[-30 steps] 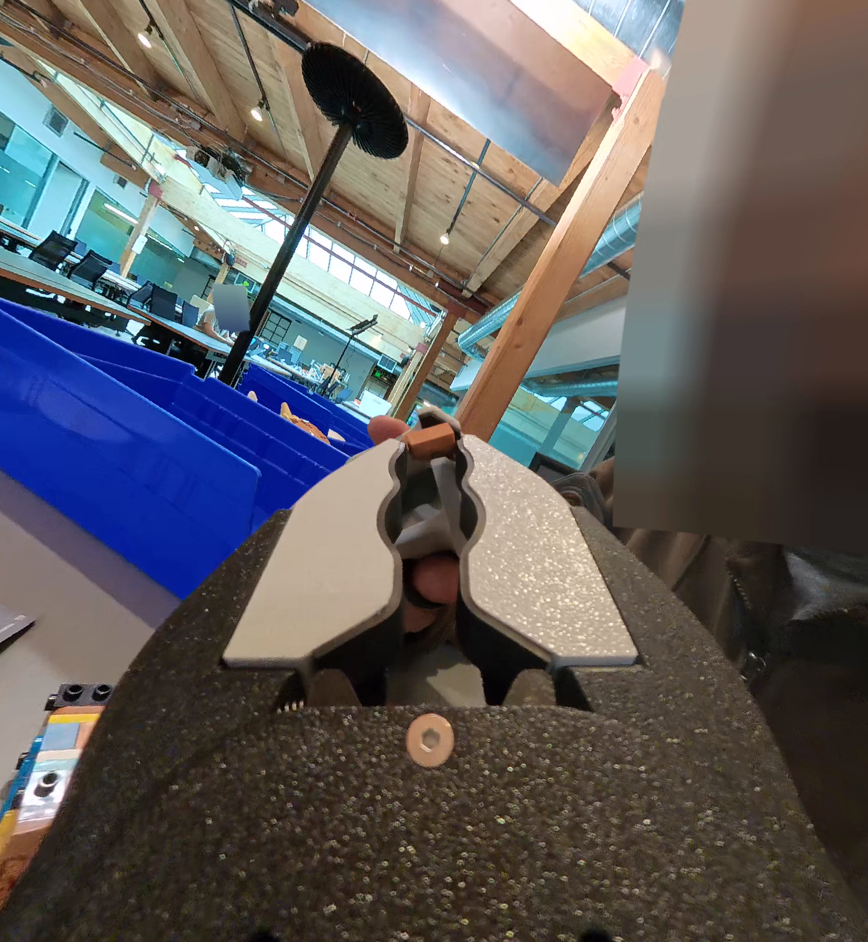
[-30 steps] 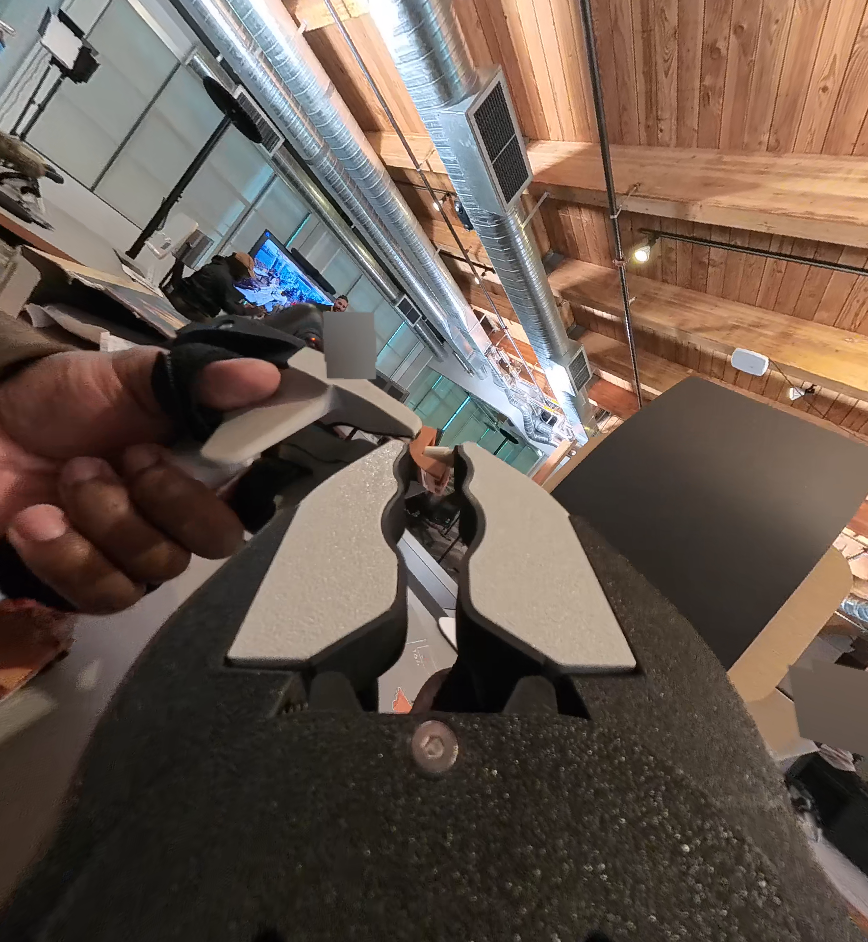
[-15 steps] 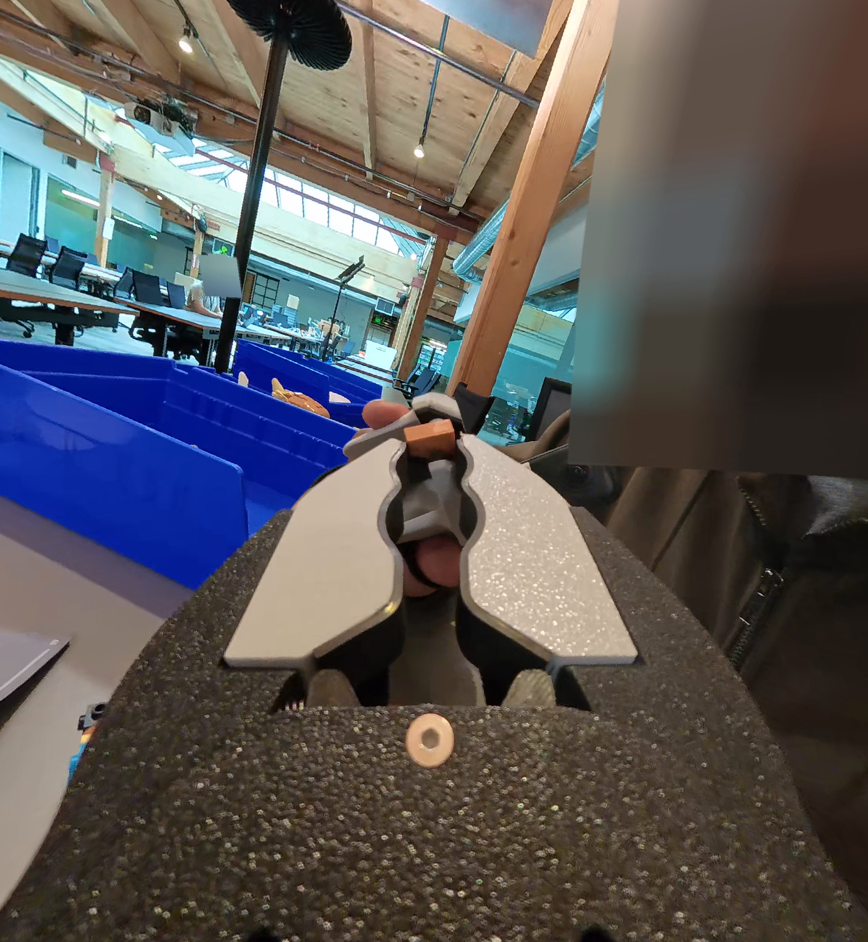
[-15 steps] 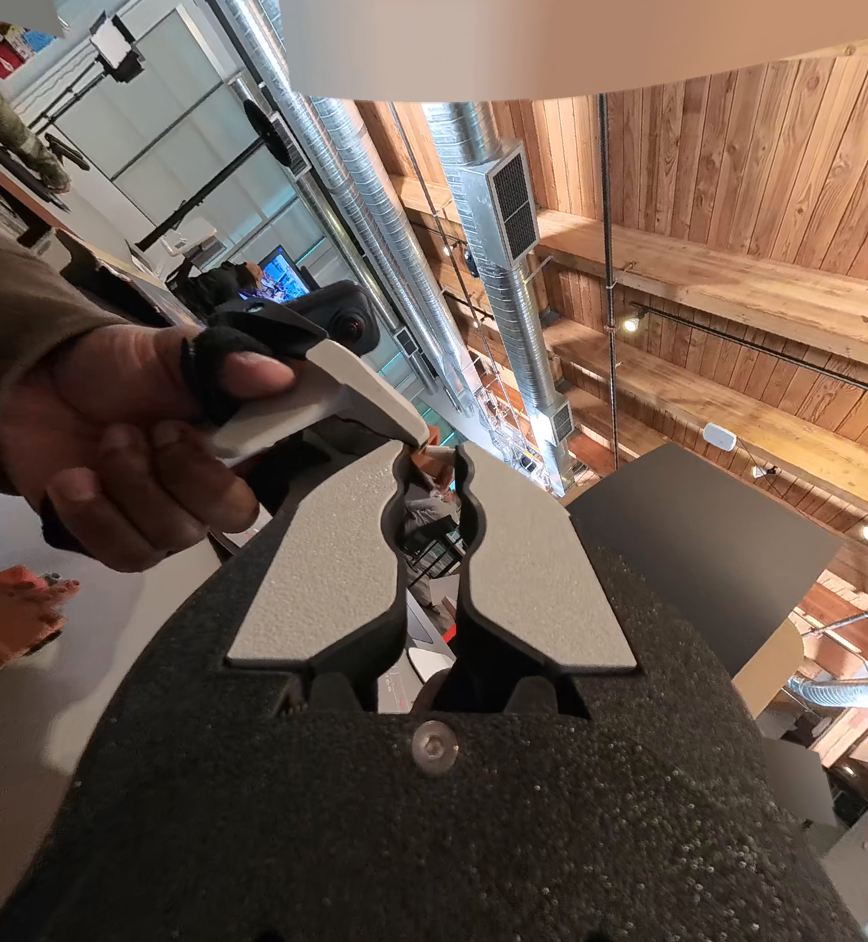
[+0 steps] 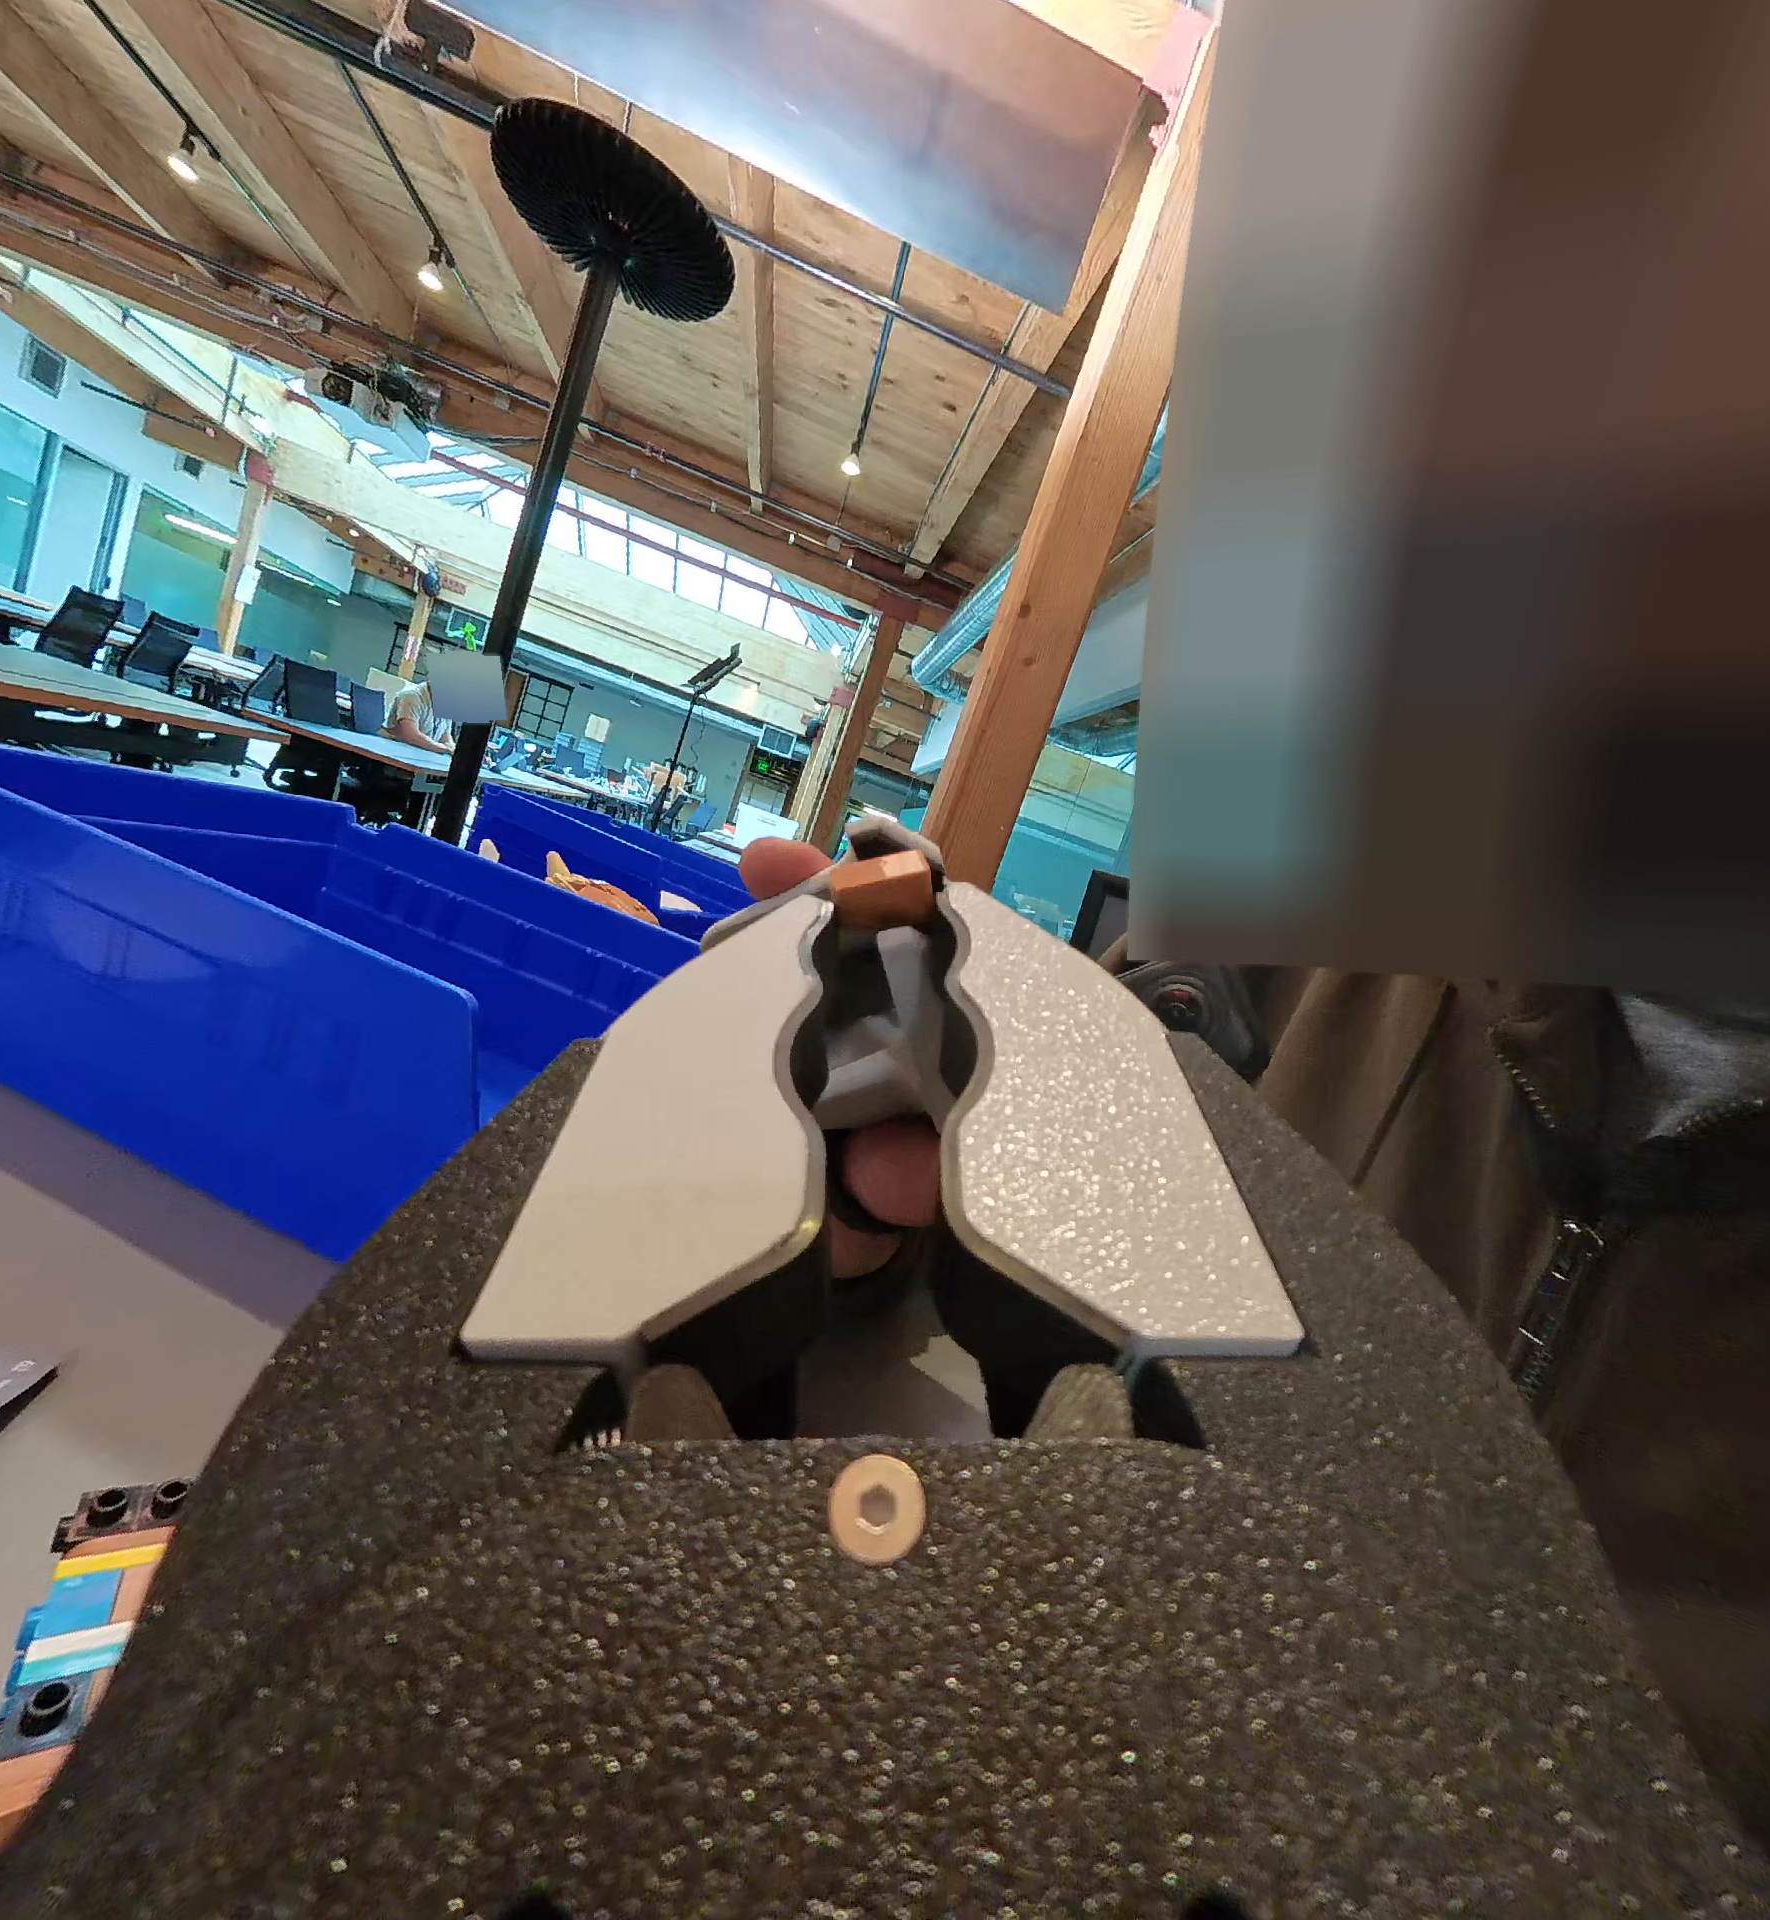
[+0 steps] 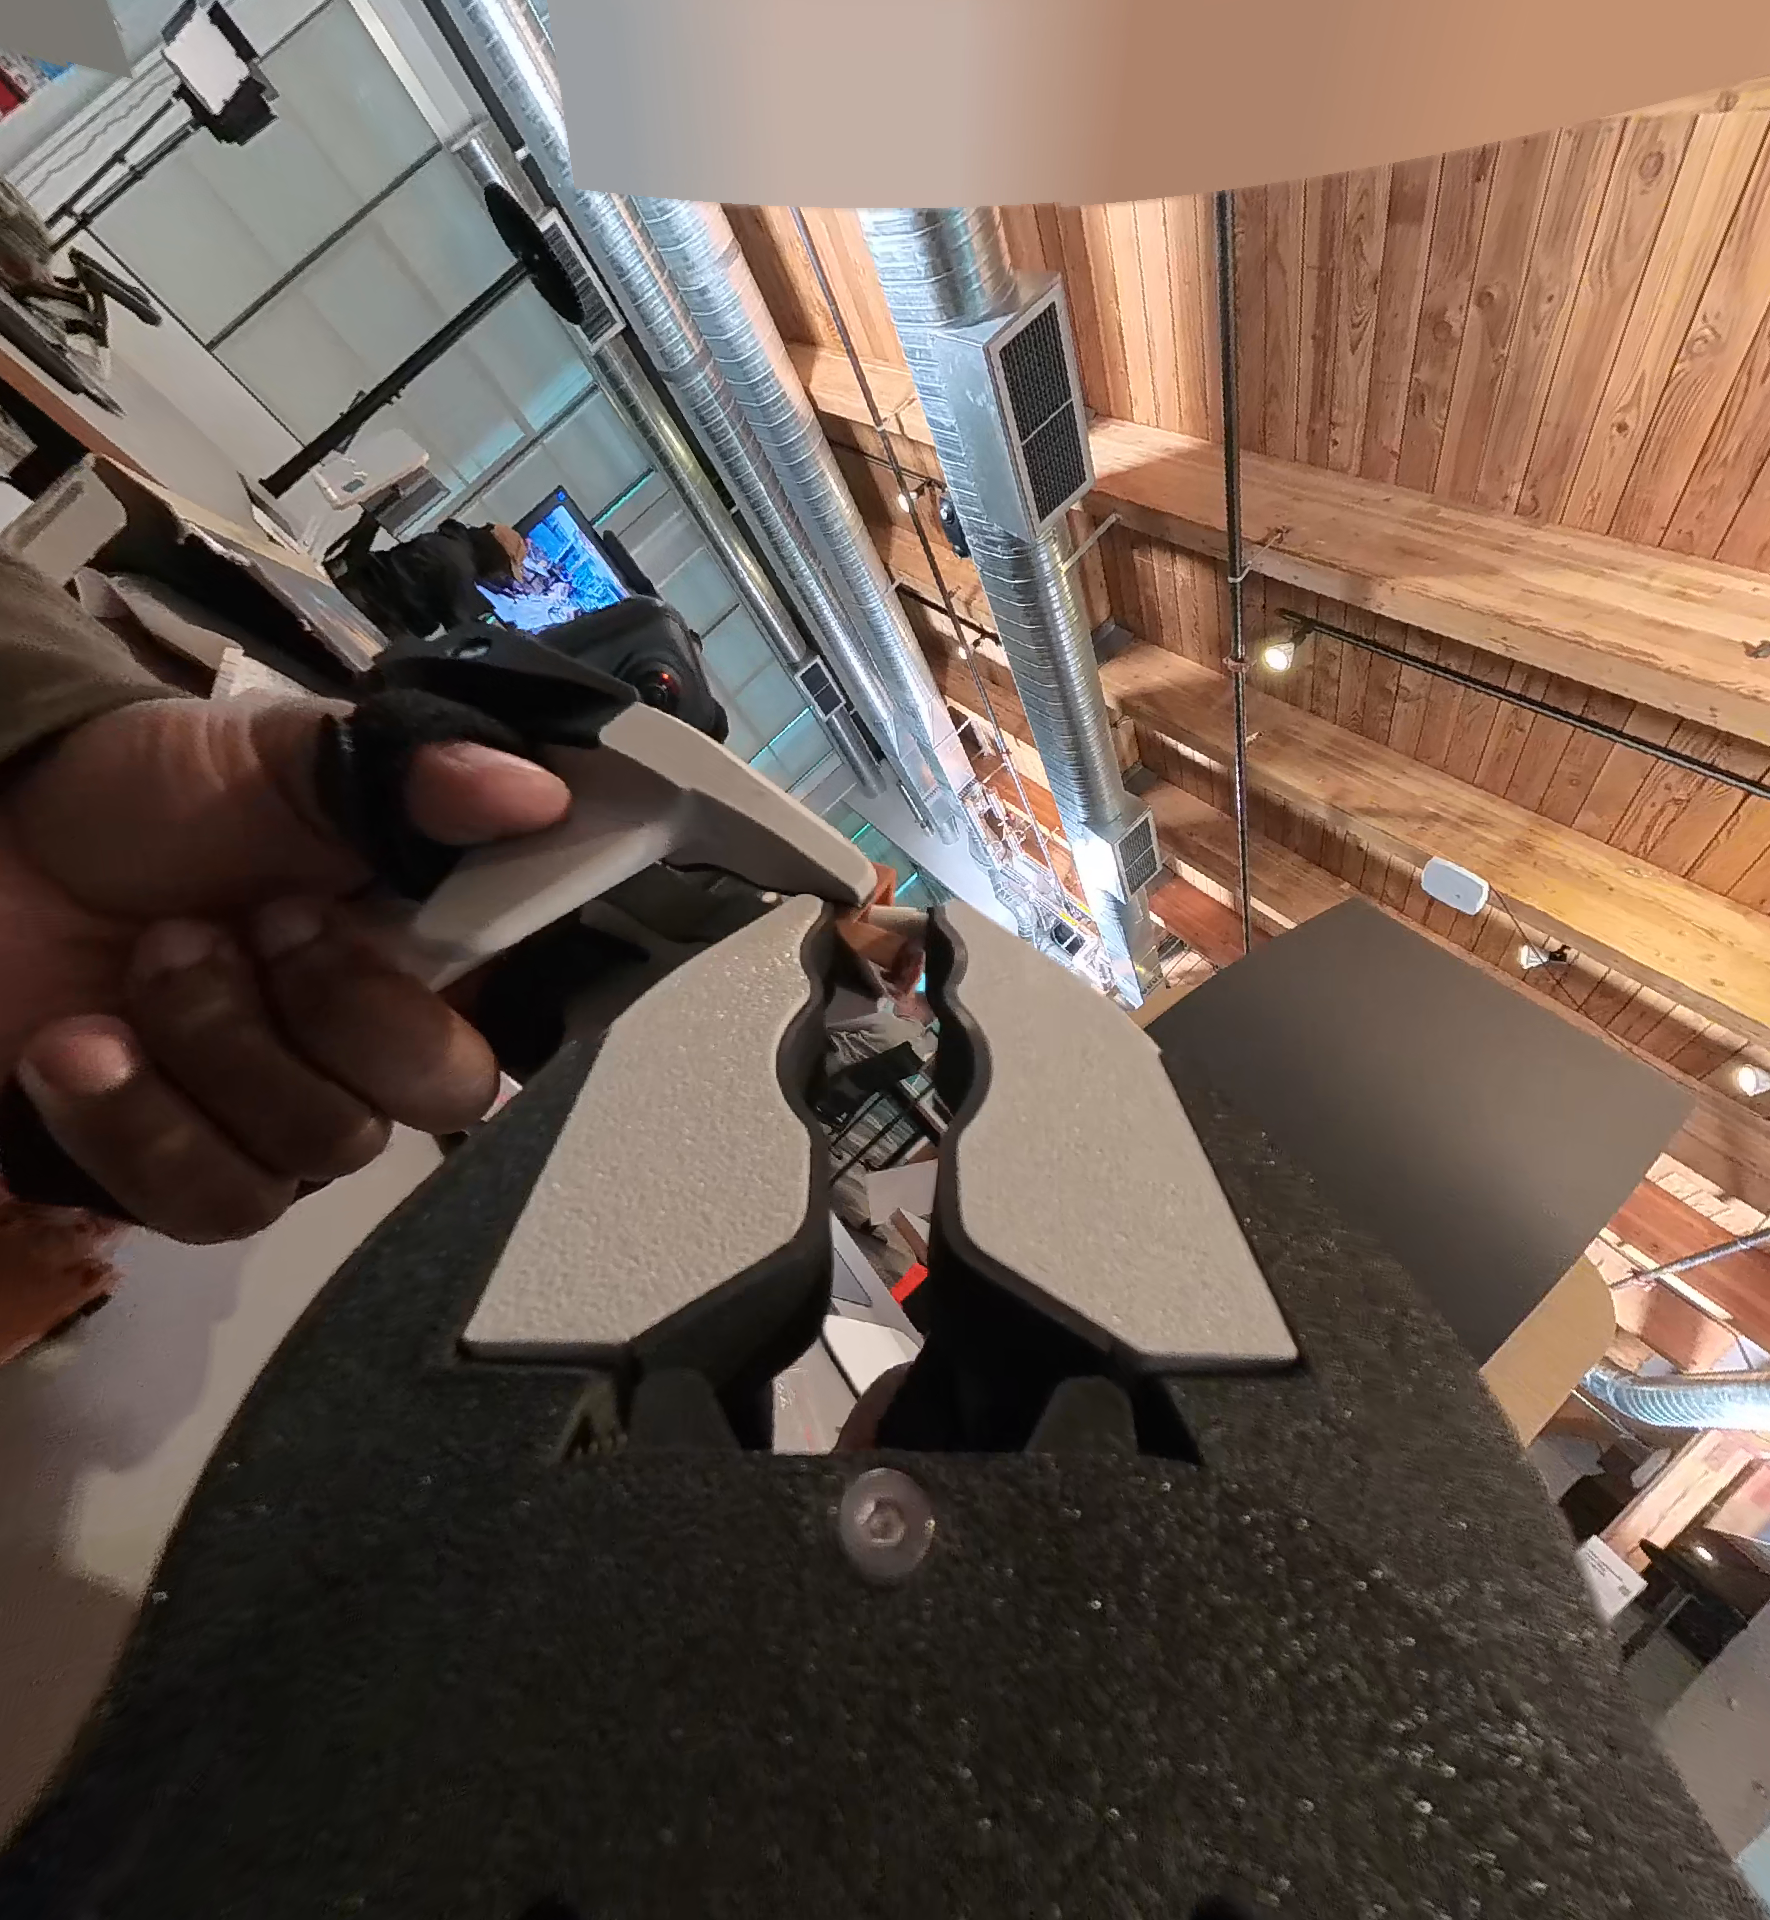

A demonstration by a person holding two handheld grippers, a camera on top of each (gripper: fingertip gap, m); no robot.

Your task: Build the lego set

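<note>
Left wrist view: brown brick (image 5: 881, 896) crosswise in left tool (image 5: 883, 902).

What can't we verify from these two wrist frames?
- Left wrist view: partly built lego model is cut off by the frame edge and hidden behind the gripper body.
- Left wrist view: small brown brick sits at the left gripper tips; its studs and shape are too small to read.
- Right wrist view: right gripper meets the left gripper's tips; what it pinches is hidden.
</note>
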